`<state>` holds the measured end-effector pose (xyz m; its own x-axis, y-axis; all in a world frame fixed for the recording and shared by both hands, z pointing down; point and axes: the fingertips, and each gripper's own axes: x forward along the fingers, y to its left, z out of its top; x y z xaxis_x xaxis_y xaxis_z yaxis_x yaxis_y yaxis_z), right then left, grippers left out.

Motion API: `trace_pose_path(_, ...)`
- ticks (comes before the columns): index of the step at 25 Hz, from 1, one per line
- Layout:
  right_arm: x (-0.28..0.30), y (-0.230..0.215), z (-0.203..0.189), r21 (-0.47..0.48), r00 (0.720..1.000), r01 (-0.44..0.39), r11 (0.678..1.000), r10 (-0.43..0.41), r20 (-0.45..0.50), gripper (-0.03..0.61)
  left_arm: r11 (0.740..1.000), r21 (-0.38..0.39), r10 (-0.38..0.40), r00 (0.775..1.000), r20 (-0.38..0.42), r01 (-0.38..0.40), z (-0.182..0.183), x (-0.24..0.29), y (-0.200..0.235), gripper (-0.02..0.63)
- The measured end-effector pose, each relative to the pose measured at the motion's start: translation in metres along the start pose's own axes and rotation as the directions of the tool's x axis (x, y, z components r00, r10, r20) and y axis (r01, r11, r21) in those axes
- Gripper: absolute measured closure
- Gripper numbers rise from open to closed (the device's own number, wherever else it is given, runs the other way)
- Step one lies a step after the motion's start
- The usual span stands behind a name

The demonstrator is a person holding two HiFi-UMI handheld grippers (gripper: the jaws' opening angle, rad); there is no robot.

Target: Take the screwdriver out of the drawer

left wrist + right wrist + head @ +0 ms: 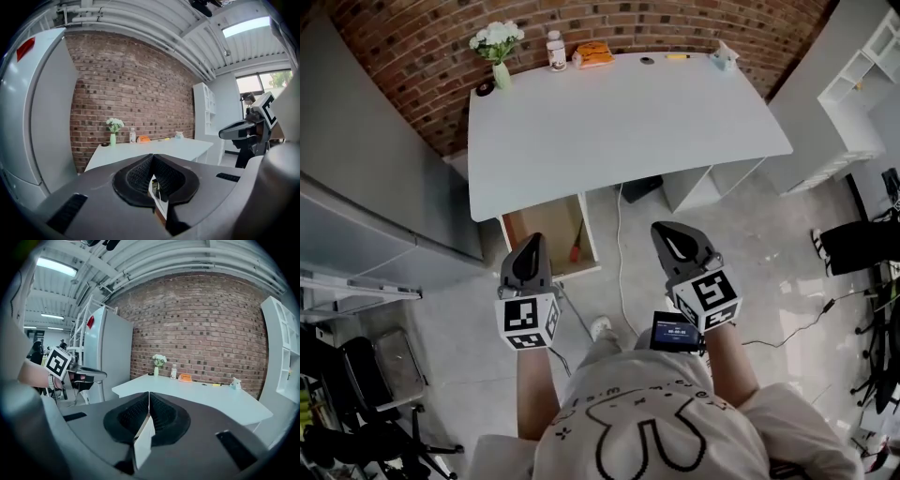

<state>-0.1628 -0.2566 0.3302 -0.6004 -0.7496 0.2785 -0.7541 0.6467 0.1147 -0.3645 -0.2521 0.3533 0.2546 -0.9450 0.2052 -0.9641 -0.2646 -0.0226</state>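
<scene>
We see a white table [628, 122], a red-brown brick wall [412, 66], a pale green vase [502, 75] and a brown-lined drawer [546, 230]

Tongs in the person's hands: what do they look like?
The left tongs and right tongs are dark grey and pointed, with black ribbed pads. Each carries a white cube with black square markers; the right also has a small screen. The T-shirt is pale with black lines.

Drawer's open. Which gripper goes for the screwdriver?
Left. The left gripper sits at the front edge of the open drawer, close to the reddish tool inside, likely the screwdriver. The right gripper is off beside it, over floor. Both are shut, so left must open first.
</scene>
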Motion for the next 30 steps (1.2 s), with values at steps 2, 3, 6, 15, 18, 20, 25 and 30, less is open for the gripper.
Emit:
trace_pose_path(2, 0.004, 0.001, -0.007, 0.005, 0.999, 0.012, 1.0, -0.012, -0.03, 0.558, 1.0, -0.011, -0.013, 1.0, -0.017, 0.013, -0.009, 0.006, 0.005, 0.601)
trace_pose_path(3, 0.006, 0.001, -0.011, 0.006, 0.999, 0.014, 1.0, -0.014, -0.044, 0.558, 1.0, -0.017, -0.017, 0.999, -0.027, 0.017, -0.014, 0.008, 0.007, 0.601)
trace_pose_path(6, 0.013, -0.003, -0.022, 0.016, 0.998, 0.012, 1.0, -0.011, -0.069, 0.558, 0.999, -0.034, -0.023, 0.998, -0.059, 0.021, -0.029, 0.018, 0.009, 0.601)
trace_pose_path(15, 0.025, -0.035, -0.07, 0.069, 0.991, -0.019, 0.997, 0.028, -0.133, 0.558, 0.999, -0.044, -0.008, 0.988, -0.153, 0.001, -0.073, 0.05, -0.005, 0.601)
trace_pose_path(18, 0.033, -0.049, -0.091, 0.1, 0.989, -0.025, 0.995, 0.039, -0.14, 0.558, 0.999, -0.039, -0.012, 0.983, -0.186, 0.005, -0.092, 0.062, -0.012, 0.601)
trace_pose_path(20, 0.038, -0.06, -0.107, 0.112, 0.988, -0.023, 0.993, 0.04, -0.152, 0.558, 0.999, -0.042, -0.019, 0.978, -0.208, 0.01, -0.105, 0.071, -0.017, 0.601)
trace_pose_path(25, 0.048, -0.084, -0.16, 0.153, 0.979, -0.009, 0.988, 0.039, -0.198, 0.558, 0.999, -0.032, -0.039, 0.965, -0.258, 0.032, -0.141, 0.096, -0.032, 0.601)
trace_pose_path(30, 0.063, -0.092, -0.215, 0.141, 0.966, -0.025, 0.99, 0.06, -0.25, 0.558, 0.999, -0.044, -0.041, 0.947, -0.318, 0.028, -0.194, 0.118, -0.034, 0.601)
